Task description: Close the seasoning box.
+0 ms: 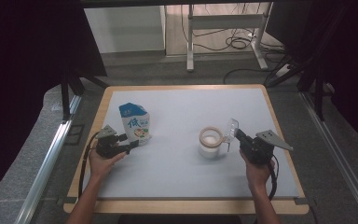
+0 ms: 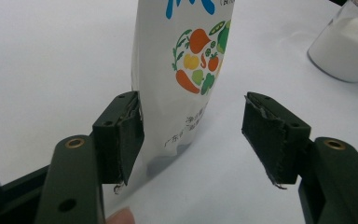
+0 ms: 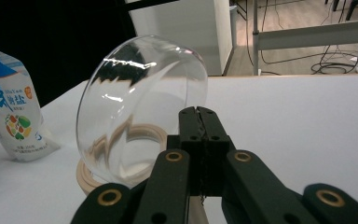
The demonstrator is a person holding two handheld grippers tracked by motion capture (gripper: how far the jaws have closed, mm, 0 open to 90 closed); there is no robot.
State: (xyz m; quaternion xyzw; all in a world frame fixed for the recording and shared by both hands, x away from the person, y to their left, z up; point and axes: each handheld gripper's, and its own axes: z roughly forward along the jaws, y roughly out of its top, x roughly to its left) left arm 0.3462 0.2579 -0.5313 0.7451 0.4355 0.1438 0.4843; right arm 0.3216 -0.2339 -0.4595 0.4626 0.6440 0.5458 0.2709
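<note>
A blue and white salt pouch (image 1: pixel 135 122) with a vegetable print stands upright at the table's left. My left gripper (image 1: pixel 130 146) is open around the pouch's (image 2: pixel 186 70) lower corner. Its left pad (image 2: pixel 127 135) sits at the pouch's edge and its right pad (image 2: pixel 268 135) stands well clear. A glass jar (image 1: pixel 210 148) of white powder with a wooden rim (image 3: pixel 87 181) stands right of centre, also seen as the jar (image 2: pixel 349 46) in the left gripper view. My right gripper (image 1: pixel 236 136) is shut on a clear domed lid (image 1: pixel 230 129), tilted on edge just above and right of the jar. The lid (image 3: pixel 140 102) fills the space left of the right gripper (image 3: pixel 199 114).
The pale blue mat (image 1: pixel 182 107) lies on a wood-edged table (image 1: pixel 186 87). Beyond the far edge are white desk legs (image 1: pixel 190 42) and floor cables (image 1: pixel 235 43). Black curtains hang on both sides. A metal rail (image 1: pixel 46 163) runs along the left.
</note>
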